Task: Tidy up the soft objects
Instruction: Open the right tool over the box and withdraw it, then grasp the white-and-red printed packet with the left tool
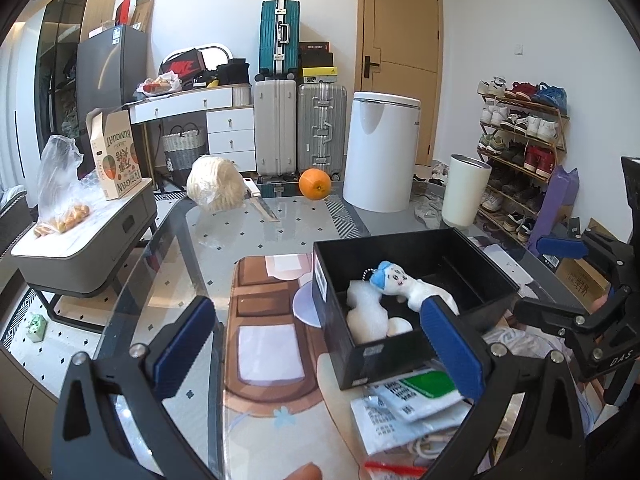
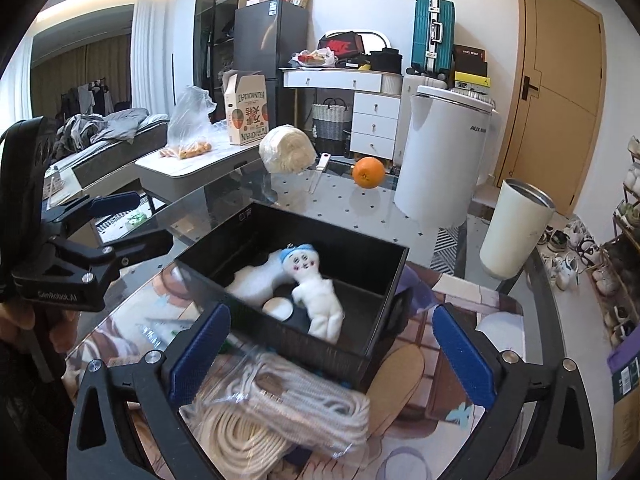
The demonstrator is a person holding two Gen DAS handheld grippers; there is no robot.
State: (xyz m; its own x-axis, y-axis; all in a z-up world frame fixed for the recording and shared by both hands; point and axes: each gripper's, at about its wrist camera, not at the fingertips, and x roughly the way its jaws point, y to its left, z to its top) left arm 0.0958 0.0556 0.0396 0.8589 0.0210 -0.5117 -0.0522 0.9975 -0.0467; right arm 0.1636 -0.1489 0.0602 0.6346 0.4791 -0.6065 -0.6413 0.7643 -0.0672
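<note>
A black box (image 1: 380,356) stands on the glass table, on a patterned mat. Inside it lie a white plush doll with a blue cap (image 1: 394,276), a white foam piece (image 1: 362,312) and a small round white thing. My left gripper (image 1: 320,348) is open just in front of the box, with the box's near corner between its blue pads. My right gripper (image 2: 330,356) is open wide over a bagged coil of white rope (image 2: 280,408), just short of the box (image 2: 300,340). The doll (image 2: 304,264) lies face up inside, apart from both pads. Each gripper shows in the other's view, the right one (image 1: 548,280) and the left one (image 2: 132,224).
Flat packets with a green label (image 1: 412,400) lie near the box. Farther back on the table are an orange (image 2: 368,172), a white tumbler (image 2: 516,232), a knife (image 1: 262,202) and a wrapped ball of twine (image 2: 286,154). A white appliance (image 2: 440,160) stands behind.
</note>
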